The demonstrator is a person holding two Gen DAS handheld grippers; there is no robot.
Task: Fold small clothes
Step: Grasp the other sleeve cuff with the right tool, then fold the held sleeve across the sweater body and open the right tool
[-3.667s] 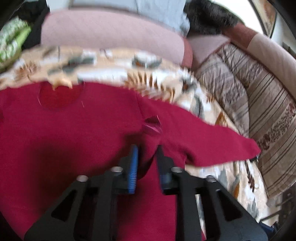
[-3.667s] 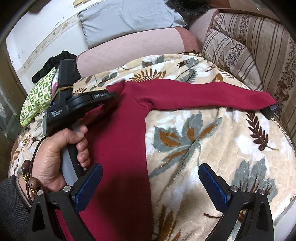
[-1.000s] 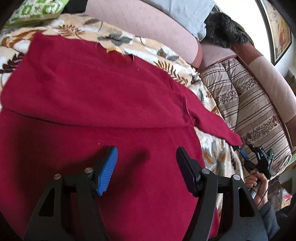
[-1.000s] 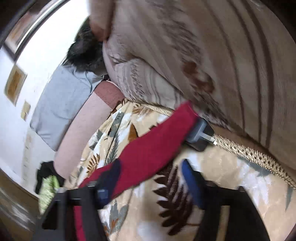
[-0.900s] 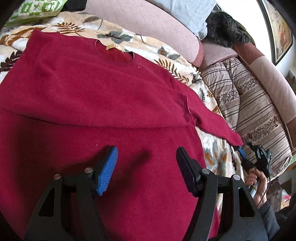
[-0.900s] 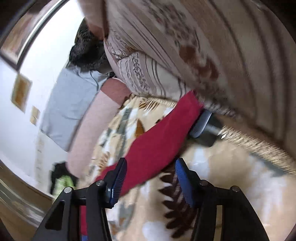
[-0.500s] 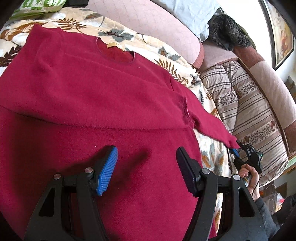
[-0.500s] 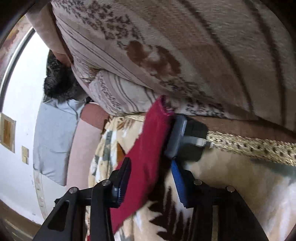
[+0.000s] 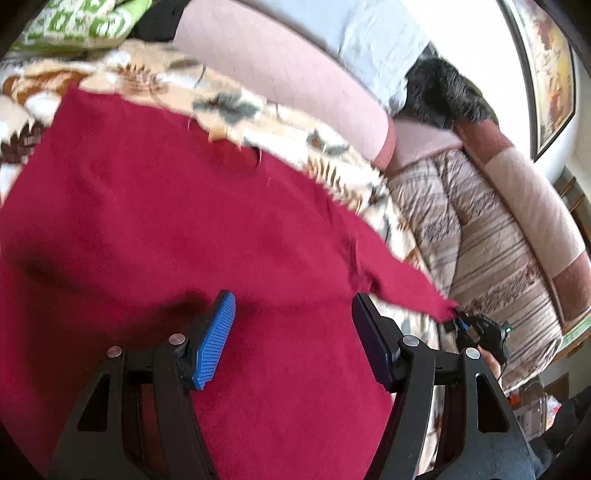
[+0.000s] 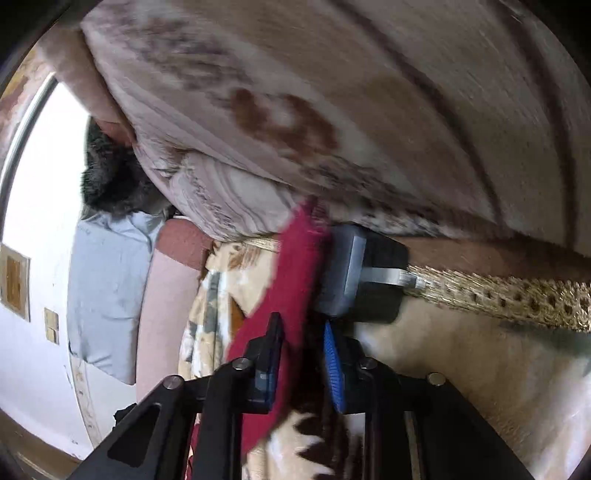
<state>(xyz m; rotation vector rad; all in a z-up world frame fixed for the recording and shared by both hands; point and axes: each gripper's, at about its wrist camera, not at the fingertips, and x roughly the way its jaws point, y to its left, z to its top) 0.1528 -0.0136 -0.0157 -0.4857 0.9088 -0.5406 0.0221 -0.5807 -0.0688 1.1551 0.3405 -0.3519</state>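
Observation:
A dark red sweater [image 9: 177, 236] lies spread on the leaf-patterned blanket [image 9: 295, 129]. Its right sleeve [image 9: 406, 284] stretches toward the striped cushions. My left gripper [image 9: 295, 332] is open and empty, hovering just over the sweater's body. In the right wrist view the sleeve's cuff end [image 10: 295, 266] runs between the jaws of my right gripper [image 10: 303, 354], which stand narrowly apart around it beside a black charger plug [image 10: 362, 277]. The right gripper also shows in the left wrist view [image 9: 476, 332] at the sleeve tip.
Striped brown cushions [image 9: 480, 236] line the right side. A pink bolster [image 9: 280, 74], a grey pillow [image 9: 376, 40] and a black furry thing [image 9: 443, 96] lie at the back. A green patterned cushion [image 9: 74, 22] lies at the far left.
My right gripper has narrowed around the sleeve cuff and moved closer to it. The left gripper has shifted over the sweater, still open; its view is now blurred.

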